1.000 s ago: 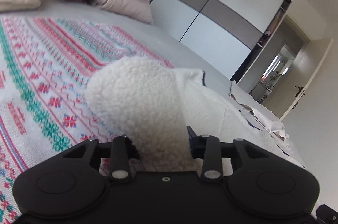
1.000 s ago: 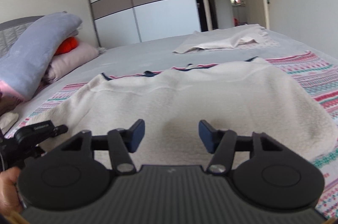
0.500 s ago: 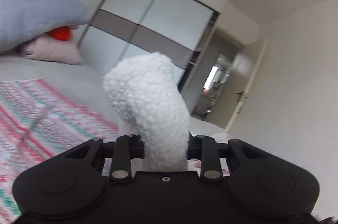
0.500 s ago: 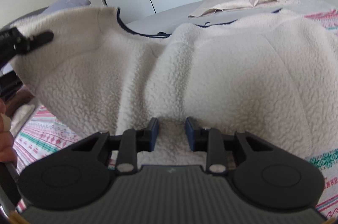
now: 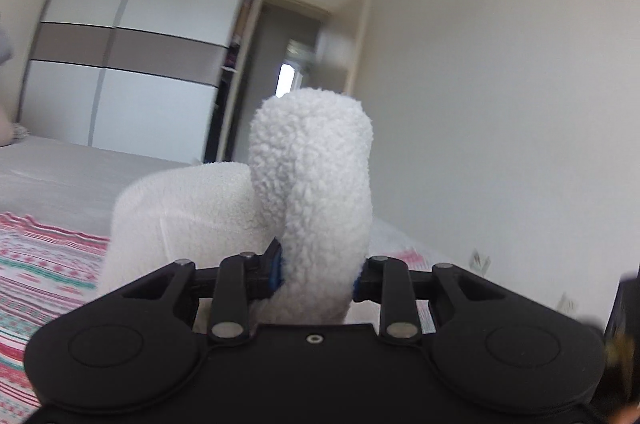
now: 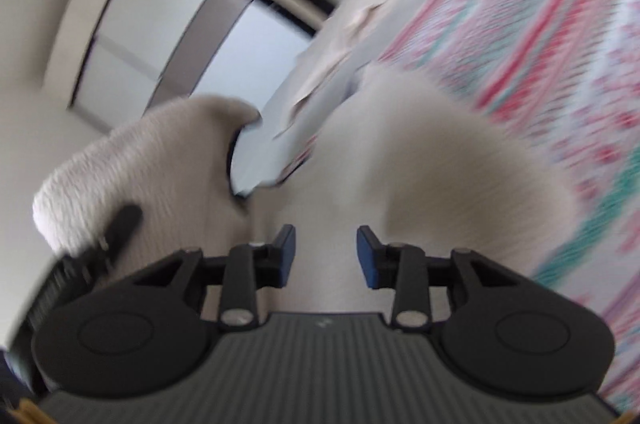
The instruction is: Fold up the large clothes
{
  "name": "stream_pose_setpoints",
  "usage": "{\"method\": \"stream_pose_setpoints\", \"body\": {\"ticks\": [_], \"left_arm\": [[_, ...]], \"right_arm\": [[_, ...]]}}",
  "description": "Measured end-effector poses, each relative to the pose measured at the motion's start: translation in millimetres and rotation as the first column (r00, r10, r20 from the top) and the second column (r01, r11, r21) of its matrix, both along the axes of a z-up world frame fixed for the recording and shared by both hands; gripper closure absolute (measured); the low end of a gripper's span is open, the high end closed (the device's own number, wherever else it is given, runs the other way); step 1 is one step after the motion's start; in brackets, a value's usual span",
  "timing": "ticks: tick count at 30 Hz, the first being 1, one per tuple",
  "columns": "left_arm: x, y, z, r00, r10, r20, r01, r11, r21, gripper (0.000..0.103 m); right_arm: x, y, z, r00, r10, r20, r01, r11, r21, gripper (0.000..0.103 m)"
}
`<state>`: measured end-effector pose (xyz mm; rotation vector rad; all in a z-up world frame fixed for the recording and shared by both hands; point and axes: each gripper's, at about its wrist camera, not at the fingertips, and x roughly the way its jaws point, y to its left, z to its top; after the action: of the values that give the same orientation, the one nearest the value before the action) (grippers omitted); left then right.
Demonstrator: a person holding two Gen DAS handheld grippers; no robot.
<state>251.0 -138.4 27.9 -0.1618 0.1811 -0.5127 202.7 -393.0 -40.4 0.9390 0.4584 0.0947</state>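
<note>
A white fleece garment (image 5: 312,184) is lifted off the bed. My left gripper (image 5: 318,276) is shut on a thick fold of it, which curls up over the fingers; more fleece hangs to the left. In the blurred, tilted right wrist view the same garment (image 6: 420,164) fills the middle. My right gripper (image 6: 326,256) has fleece between its blue pads (image 6: 366,256), which stand a small way apart; the gap seems filled with cloth. The left gripper's finger (image 6: 120,224) shows at the left on a raised corner.
A pink, red and teal patterned blanket (image 5: 36,264) covers the grey bed (image 5: 80,176), also seen in the right wrist view (image 6: 560,44). A beige cloth (image 6: 352,24) lies farther along the bed. White sliding wardrobe (image 5: 132,44), doorway (image 5: 292,80) and wall (image 5: 500,104) lie beyond.
Both grippers have risen with the fleece. The right gripper closed on it, then swung and tilted sharply, its pads now a little wider apart. The left view turned toward the doorway and wall.
</note>
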Motion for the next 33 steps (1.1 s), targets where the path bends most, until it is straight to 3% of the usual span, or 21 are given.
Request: {"method": "stream_pose_setpoints", "body": {"ticks": [2,4,7,9,14,20,23,25,27,33], "left_arm": [[1.9,-24.0,-19.4,0.998,-0.058,-0.038,0.061,0.994,0.090,0.073],[6.8,-44.3,-45.1,0.989,-0.111,-0.095,0.128,0.972,0.196,0.073],[-5.6,-60.7,-74.2,0.991,-0.135,-0.006,0.130,0.935,0.330,0.072],[-10.1,-62.1,-75.4,0.992,-0.128,0.018,0.112,0.923,0.369,0.072],[-18.9,-57.0,-64.3,0.989,-0.149,0.016,0.132,0.916,0.379,0.071],[-18.4,-45.5,-48.0,0.974,-0.224,-0.030,0.220,0.910,0.352,0.057],[-18.1,-39.7,-33.4,0.965,-0.254,-0.072,0.264,0.916,0.304,0.045],[-23.5,-34.0,-23.4,0.957,-0.280,-0.083,0.292,0.921,0.260,0.027],[-32.3,-24.8,-14.0,0.948,-0.309,-0.078,0.319,0.924,0.210,0.017],[-51.7,-1.4,6.4,0.954,-0.296,-0.037,0.298,0.941,0.160,0.007]], "right_arm": [[-6.8,-21.4,-8.3,0.999,-0.032,-0.005,0.032,0.998,0.054,0.061],[-13.3,-41.8,-17.1,0.998,-0.062,-0.003,0.062,0.991,0.120,0.056],[-16.5,-63.4,-27.2,0.996,-0.087,0.004,0.084,0.975,0.207,0.052],[-12.4,-69.3,-30.9,0.997,-0.080,0.016,0.074,0.964,0.255,0.050],[0.9,-59.0,-21.9,0.998,-0.056,0.016,0.052,0.980,0.191,0.041],[1.2,-46.0,-7.3,0.999,-0.050,0.007,0.049,0.995,0.091,0.034],[-0.9,-45.1,-0.9,0.998,-0.057,0.000,0.057,0.997,0.055,0.031],[-1.6,-44.7,2.4,0.998,-0.056,0.002,0.056,0.998,0.035,0.028],[-1.2,-43.1,6.4,0.999,-0.050,0.010,0.050,0.999,0.015,0.022],[-1.6,-38.4,15.7,0.999,-0.032,0.033,0.032,0.999,-0.006,0.012]]}}
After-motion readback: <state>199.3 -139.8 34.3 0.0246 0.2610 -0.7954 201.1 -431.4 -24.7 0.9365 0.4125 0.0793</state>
